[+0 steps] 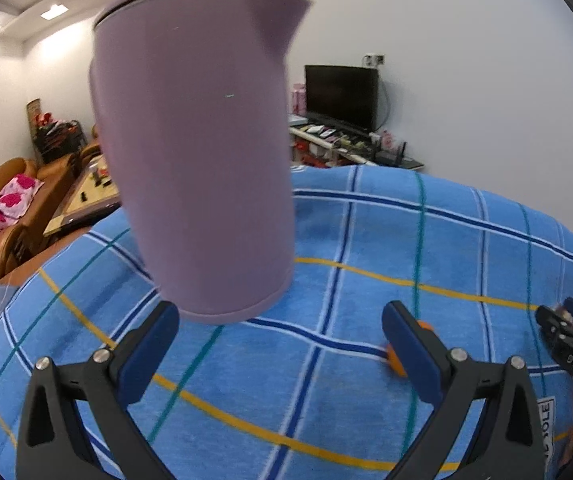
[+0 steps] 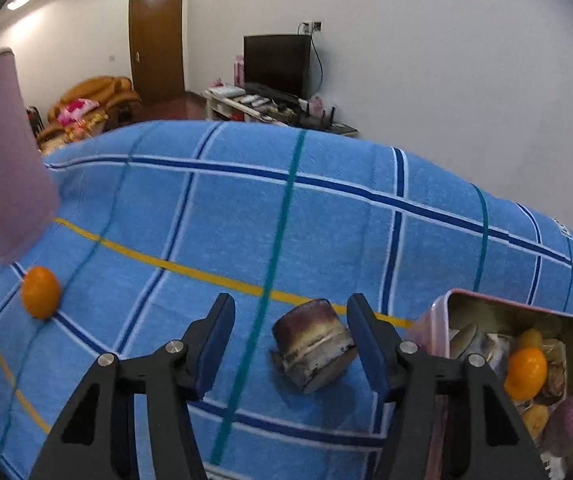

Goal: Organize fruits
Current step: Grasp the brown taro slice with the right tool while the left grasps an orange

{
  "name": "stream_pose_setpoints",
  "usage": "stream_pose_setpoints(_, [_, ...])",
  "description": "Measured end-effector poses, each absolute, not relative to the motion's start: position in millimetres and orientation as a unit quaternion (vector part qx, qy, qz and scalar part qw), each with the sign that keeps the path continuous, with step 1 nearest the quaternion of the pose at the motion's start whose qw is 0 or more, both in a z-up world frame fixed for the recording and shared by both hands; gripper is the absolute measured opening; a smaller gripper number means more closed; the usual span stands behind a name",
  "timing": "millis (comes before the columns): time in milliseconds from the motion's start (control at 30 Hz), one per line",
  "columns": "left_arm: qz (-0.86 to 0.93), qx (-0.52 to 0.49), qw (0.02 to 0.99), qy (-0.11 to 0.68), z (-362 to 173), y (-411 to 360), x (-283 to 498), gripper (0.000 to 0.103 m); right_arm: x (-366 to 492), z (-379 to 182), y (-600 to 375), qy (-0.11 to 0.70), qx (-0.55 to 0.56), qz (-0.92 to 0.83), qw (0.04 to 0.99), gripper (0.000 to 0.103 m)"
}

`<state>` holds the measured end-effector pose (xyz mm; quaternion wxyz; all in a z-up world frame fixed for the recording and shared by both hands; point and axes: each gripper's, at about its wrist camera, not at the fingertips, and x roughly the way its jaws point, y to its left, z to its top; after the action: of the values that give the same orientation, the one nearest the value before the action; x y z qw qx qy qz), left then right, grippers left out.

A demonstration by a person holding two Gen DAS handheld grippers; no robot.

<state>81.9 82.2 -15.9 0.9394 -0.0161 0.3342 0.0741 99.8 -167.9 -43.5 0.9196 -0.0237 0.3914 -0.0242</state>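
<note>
My right gripper (image 2: pixel 290 308) is open over the blue checked cloth (image 2: pixel 246 208). A short brown-and-purple cylindrical chunk (image 2: pixel 312 344) lies on the cloth between its fingers, nearer the right finger, with a clear gap to the left one. A pink tin (image 2: pixel 442 312) at the right holds an orange fruit (image 2: pixel 526 372), a purple fruit (image 2: pixel 570 420) and other pieces. A loose orange (image 2: pixel 40 292) lies far left on the cloth. My left gripper (image 1: pixel 280 312) is open and holds nothing. The same orange (image 1: pixel 395 362) shows partly behind its right finger.
A tall lilac kettle (image 1: pixel 194 152) stands on the cloth just past the left gripper's left fingertip, and it also shows in the right wrist view as the kettle (image 2: pixel 2 152) at the left edge. The right gripper's black body (image 1: pixel 570 344) is at the far right. Behind are a sofa, a TV stand and a door.
</note>
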Motion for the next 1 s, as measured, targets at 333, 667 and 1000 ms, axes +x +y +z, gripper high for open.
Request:
stream_pose_setpoints(333, [0.097, -0.027, 0.929, 0.357, -23.3, 99.9, 90.0, 0.103, 113.5, -53.9, -163.1, 0.436, -0.084, -0.059, 0.894, 0.059])
stream_pose_setpoints(667, [0.075, -0.007, 0.931, 0.357, -22.4, 89.0, 88.5, 0.103, 88.5, -42.4, -170.3, 0.424, -0.046, -0.04, 0.903, 0.046])
stream_pose_setpoints(1000, [0.046, -0.004, 0.938, 0.343, -22.5, 83.2, 88.5, 0.103, 34.7, -22.8, -139.5, 0.321, 0.015, 0.025, 0.947, 0.046])
